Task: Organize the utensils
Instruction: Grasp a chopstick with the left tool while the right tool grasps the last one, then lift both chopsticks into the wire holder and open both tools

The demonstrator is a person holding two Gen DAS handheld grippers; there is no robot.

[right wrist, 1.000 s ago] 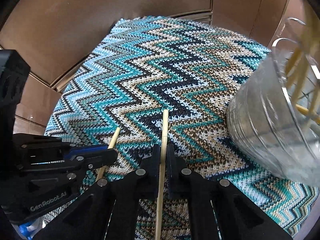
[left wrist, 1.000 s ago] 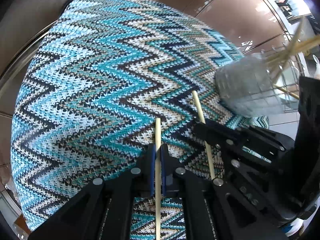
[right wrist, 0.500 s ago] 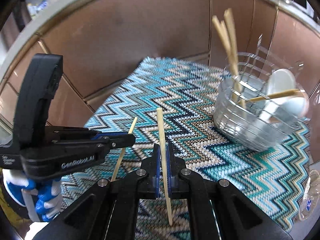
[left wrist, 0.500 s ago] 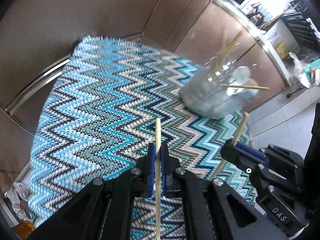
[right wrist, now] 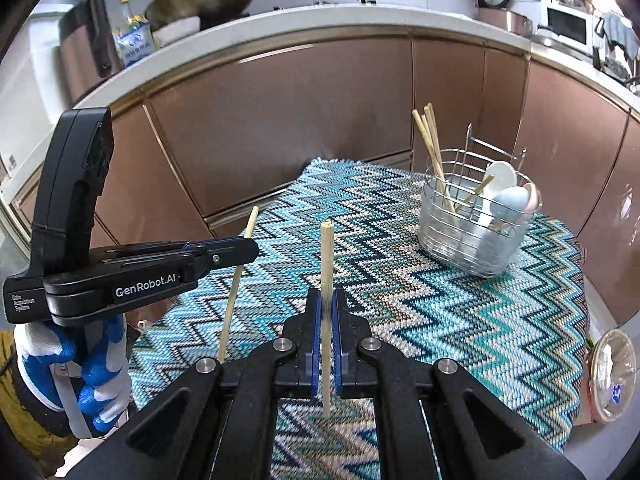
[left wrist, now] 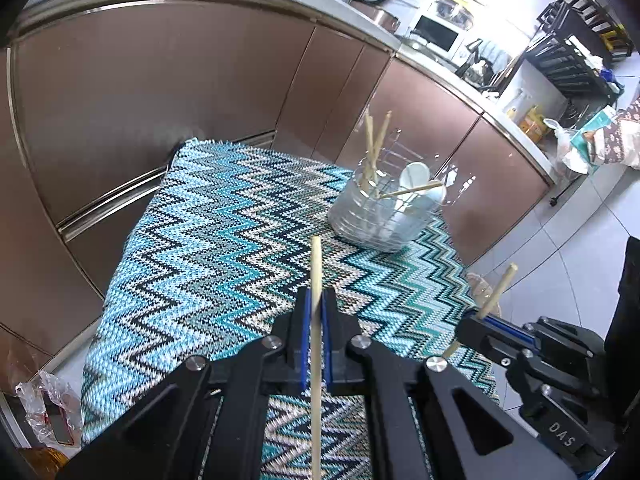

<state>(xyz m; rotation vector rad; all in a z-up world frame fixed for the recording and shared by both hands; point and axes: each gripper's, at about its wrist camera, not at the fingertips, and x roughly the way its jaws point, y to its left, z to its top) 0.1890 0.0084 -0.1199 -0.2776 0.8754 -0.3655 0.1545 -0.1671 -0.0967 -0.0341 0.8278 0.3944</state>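
Your left tool [left wrist: 315,304] is clamped on a wooden chopstick [left wrist: 315,276]; the stick runs straight between the blue pads and sticks out well past the tips. In the right wrist view that same left tool [right wrist: 250,245] shows from the side, gripped by your gloved hand [right wrist: 86,364] in a blue and white glove, with its chopstick [right wrist: 237,280] slanting up through the pads.

Your right tool [right wrist: 327,308] is likewise closed on a second chopstick [right wrist: 326,256], which stands nearly upright between its pads with the blunt end on top. In the left wrist view this right tool [left wrist: 474,322] sits at the lower right, its chopstick [left wrist: 498,291] leaning up and to the right.

Both tools hang above the zigzag knit cloth [left wrist: 208,248] in teal, white and black that covers the surface. Neither chopstick touches the cloth.

The wire utensil holder [right wrist: 472,232] stands on the far right part of the cloth, well apart from both tools. Several chopsticks [right wrist: 430,140] already lean upright in its left side, and pale spoons [right wrist: 506,196] rest in its right side, with one more stick lying slantwise across them.

Brown cabinet doors [right wrist: 288,120] rise behind the cloth under a white counter.
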